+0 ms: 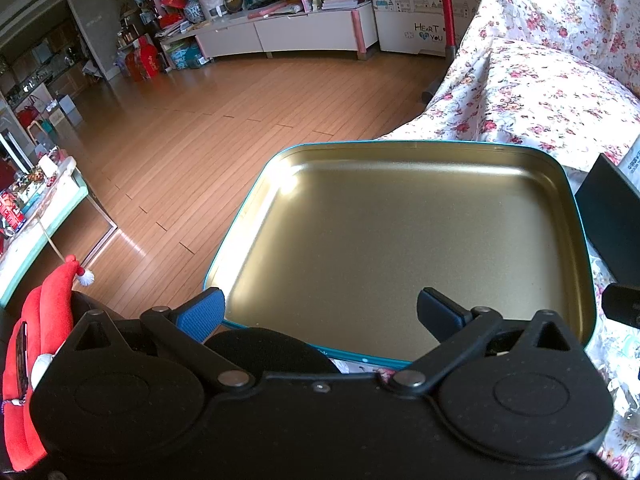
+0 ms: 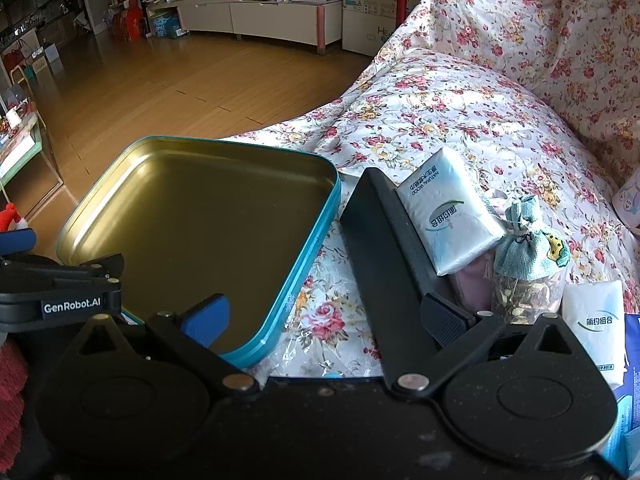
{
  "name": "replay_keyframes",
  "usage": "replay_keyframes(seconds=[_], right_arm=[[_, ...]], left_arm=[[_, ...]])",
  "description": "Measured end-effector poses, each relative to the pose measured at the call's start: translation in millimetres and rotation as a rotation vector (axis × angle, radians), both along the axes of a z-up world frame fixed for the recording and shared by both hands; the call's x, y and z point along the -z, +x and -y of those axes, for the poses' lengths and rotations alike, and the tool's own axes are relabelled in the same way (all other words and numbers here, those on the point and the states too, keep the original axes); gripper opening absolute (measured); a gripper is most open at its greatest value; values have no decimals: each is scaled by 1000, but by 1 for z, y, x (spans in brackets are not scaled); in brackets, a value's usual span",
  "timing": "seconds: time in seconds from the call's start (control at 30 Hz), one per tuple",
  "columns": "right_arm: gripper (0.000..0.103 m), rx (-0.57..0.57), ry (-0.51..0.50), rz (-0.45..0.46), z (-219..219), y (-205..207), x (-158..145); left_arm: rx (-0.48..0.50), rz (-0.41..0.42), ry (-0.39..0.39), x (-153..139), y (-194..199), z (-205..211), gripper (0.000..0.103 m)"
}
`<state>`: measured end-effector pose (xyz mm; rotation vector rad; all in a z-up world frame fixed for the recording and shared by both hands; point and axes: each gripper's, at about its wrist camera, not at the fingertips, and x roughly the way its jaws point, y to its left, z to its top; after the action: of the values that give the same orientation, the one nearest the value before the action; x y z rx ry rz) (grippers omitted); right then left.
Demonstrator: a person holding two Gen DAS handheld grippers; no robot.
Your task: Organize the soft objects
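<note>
A shallow square tin [image 1: 400, 248] with rounded corners, a dull gold metal inside and a teal-painted outer rim, is lying open on the sofa cover [image 1: 540, 92], a glossy quilted cloth printed with small red and pink roses. The left tool [image 1: 320, 312] is hovering over the tin's near edge with its two fingers spread wide apart and gripping nothing; one pad is ribbed blue, the other ribbed black. A red plush Santa hat [image 1: 52, 300] with a white pompom is showing at the lower left of the left wrist view, beside the tool's body.

In the right wrist view the right tool [image 2: 324, 316] is likewise standing open and empty, one finger over the tin [image 2: 192, 216], the other over a flat black box [image 2: 380, 248] with sharp matte edges lying just beside the tin. Leaning on that box is a soft white tissue pack [image 2: 448, 216] in smooth plastic wrap. Touching it is a sachet [image 2: 524, 268], clear below with dried herbs inside, gathered above in pale blue woven cloth. Another white tissue pack [image 2: 596, 328] is lying just beside the sachet. Polished wood floor [image 2: 180, 68] is stretching behind the sofa.
</note>
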<state>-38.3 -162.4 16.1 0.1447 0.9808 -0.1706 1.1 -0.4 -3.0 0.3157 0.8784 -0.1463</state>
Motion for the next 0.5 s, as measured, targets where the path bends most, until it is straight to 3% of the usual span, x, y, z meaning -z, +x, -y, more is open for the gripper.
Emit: replay_keyframes(seconds=[0.5], right_arm=[[103, -1, -3, 0, -1, 0, 0]], left_arm=[[-1, -1, 2, 1, 0, 0, 99]])
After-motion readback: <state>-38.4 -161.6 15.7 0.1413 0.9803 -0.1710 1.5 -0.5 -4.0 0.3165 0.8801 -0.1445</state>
